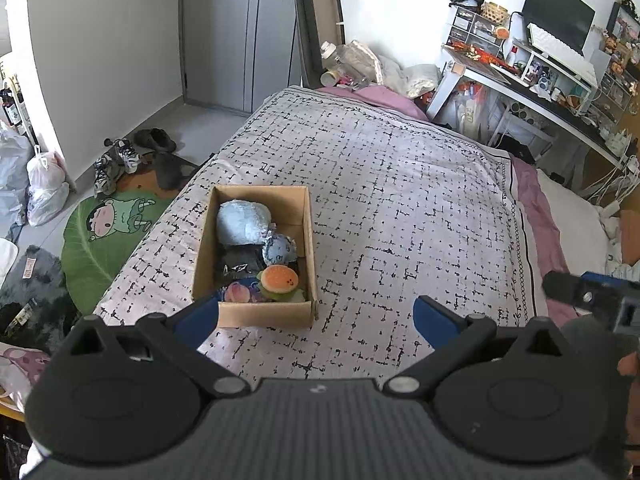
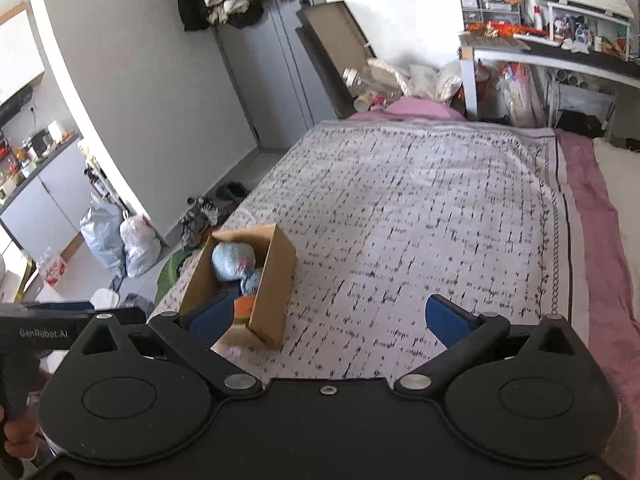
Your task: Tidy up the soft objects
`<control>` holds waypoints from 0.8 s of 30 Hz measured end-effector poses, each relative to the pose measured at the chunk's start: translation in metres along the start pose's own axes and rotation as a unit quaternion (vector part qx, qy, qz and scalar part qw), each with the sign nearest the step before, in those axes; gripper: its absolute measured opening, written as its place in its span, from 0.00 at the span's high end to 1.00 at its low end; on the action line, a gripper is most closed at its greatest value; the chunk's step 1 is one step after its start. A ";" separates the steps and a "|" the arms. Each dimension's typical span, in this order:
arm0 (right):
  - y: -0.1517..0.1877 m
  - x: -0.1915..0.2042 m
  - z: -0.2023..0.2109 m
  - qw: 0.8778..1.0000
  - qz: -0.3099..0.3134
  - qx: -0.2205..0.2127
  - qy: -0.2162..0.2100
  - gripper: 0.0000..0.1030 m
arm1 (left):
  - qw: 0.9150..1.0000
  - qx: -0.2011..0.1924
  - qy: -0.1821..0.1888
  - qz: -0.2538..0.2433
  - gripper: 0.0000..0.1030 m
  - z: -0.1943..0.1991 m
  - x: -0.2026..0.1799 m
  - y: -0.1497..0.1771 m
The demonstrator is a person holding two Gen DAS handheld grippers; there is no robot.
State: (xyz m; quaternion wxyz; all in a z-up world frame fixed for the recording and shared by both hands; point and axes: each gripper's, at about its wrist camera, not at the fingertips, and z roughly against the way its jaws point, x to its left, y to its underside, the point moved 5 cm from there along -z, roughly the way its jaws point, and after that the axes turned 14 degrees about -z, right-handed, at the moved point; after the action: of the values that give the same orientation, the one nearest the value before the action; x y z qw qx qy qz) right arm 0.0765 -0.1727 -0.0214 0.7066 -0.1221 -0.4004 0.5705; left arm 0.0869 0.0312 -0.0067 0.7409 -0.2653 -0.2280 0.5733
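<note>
Soft toys (image 1: pixel 256 256): boxed in carton (image 1: pixel 308 240), near-left on bed (image 1: pixel 400 184). Left gripper (image 1: pixel 316 320), right gripper (image 2: pixel 330 322): wide open, empty. Sorting seemingly complete; next, withdraw.

You see a bed (image 1: pixel 400 184) covered with a white blanket (image 2: pixel 420 200) with black marks. On it, near the left edge, stands an open cardboard box (image 1: pixel 264 314) with soft toys (image 1: pixel 244 222) inside.
</note>
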 end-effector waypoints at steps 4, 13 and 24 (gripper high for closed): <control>0.003 0.005 -0.001 1.000 0.007 0.002 0.003 0.00 | 1.000 0.000 -0.002 0.003 0.00 0.001 0.001 0.003; 0.006 0.006 -0.001 1.000 0.012 0.005 0.013 0.00 | 1.000 -0.002 -0.010 -0.001 0.00 0.004 0.005 0.006; 0.008 0.012 -0.001 1.000 0.026 0.014 0.011 0.00 | 1.000 -0.002 -0.010 -0.002 0.00 0.005 0.003 0.006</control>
State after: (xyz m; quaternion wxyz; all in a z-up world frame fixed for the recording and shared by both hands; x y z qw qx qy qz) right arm 0.0718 -0.1596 -0.0217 0.6977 -0.1285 -0.3811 0.5928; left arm 0.0797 0.0358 -0.0066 0.7390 -0.2607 -0.2376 0.5740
